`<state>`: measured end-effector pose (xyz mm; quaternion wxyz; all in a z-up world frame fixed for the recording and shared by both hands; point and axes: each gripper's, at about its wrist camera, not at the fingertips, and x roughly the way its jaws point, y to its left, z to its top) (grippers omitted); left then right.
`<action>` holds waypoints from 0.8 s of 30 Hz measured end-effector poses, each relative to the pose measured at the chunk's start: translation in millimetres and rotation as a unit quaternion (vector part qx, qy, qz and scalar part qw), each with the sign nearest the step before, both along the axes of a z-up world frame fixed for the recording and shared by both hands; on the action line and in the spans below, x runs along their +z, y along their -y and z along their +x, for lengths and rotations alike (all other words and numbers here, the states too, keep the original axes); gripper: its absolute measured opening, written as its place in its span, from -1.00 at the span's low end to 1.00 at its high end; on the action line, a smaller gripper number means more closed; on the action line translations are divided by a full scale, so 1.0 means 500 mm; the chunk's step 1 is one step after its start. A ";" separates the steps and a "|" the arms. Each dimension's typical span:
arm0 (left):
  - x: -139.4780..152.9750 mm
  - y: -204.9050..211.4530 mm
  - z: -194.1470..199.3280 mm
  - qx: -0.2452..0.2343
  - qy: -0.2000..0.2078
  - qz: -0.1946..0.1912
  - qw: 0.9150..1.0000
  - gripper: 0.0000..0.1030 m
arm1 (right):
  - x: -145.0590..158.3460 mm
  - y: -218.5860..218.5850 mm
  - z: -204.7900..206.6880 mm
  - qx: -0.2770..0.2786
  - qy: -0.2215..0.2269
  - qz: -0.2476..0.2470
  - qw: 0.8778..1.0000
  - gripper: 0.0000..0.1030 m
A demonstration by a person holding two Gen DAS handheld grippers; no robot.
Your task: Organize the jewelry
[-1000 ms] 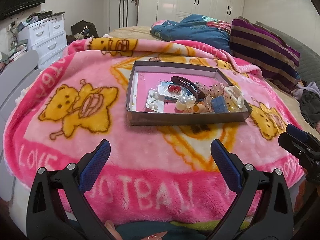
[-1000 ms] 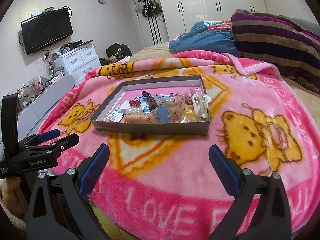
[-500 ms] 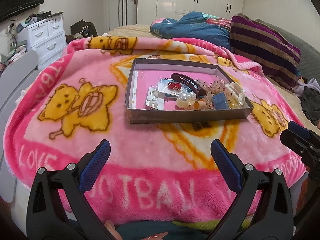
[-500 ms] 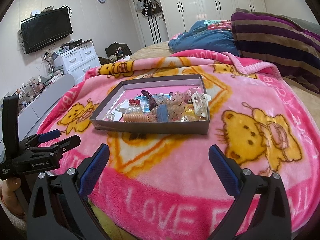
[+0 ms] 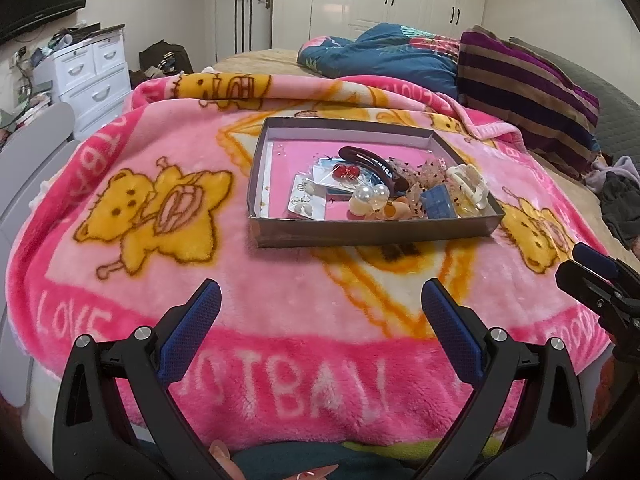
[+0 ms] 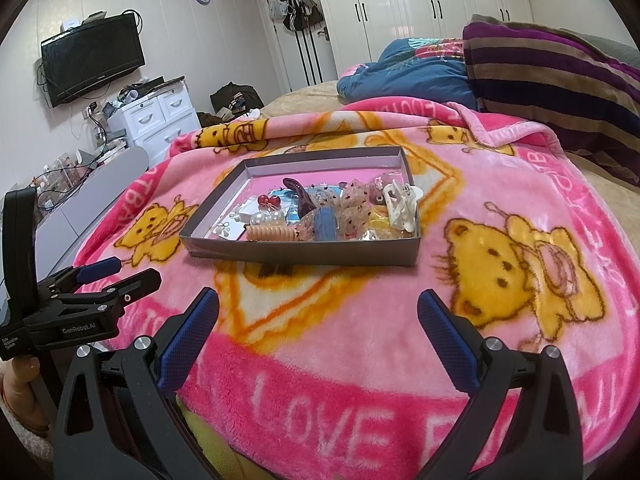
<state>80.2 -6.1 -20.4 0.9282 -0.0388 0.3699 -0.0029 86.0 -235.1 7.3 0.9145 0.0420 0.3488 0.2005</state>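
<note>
1. Jewelry and hair pieces lie in a shallow grey box [image 5: 372,236] with a pink floor, on the middle of the blanket; they crowd the near right part of the box, and the far left part is bare.
2. Among them: a dark curved hair clip [image 5: 370,162], a pair of red bead earrings [image 5: 346,171], a pearl piece [image 5: 370,196], a white claw clip [image 5: 470,184], a blue clip [image 5: 438,206], and earring cards [image 5: 306,200] on the left side. A ribbed orange clip [image 6: 270,234] lies against the near wall.
3. Nothing stands between the grippers and the box (only blanket).
4. Left gripper [image 5: 320,312] is spread wide, holds nothing, and hovers over the blanket near its front edge. A fingertip of the person shows at the bottom of this view.
5. Right gripper [image 6: 318,312] is spread wide as well, with nothing between its fingers, and is well apart from the box.
6. Blanket [image 5: 200,288] is pink fleece with yellow bears and white letters, spread on a bed.
7. Behind it lie a blue quilt [image 6: 404,76] and a striped blanket [image 6: 560,68]. The room has white wardrobes [image 6: 440,4], a white drawer unit [image 6: 154,118] and a wall TV [image 6: 92,58].
</note>
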 end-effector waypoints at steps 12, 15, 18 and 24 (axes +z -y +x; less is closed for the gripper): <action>0.002 0.011 0.006 -0.010 -0.008 -0.001 1.000 0.82 | -0.014 0.000 0.006 -0.005 -0.006 -0.003 1.000 0.92; -0.001 -0.001 0.011 -0.011 -0.015 -0.029 0.999 0.82 | -0.016 0.007 0.013 -0.012 -0.009 -0.002 1.000 0.92; -0.004 -0.040 0.034 0.020 -0.029 -0.035 0.999 0.82 | -0.023 0.030 0.033 -0.025 -0.014 -0.001 1.000 0.92; 0.006 -0.204 0.135 0.115 -0.045 -0.031 0.992 0.82 | -0.064 0.180 0.154 -0.138 -0.046 -0.027 0.989 0.92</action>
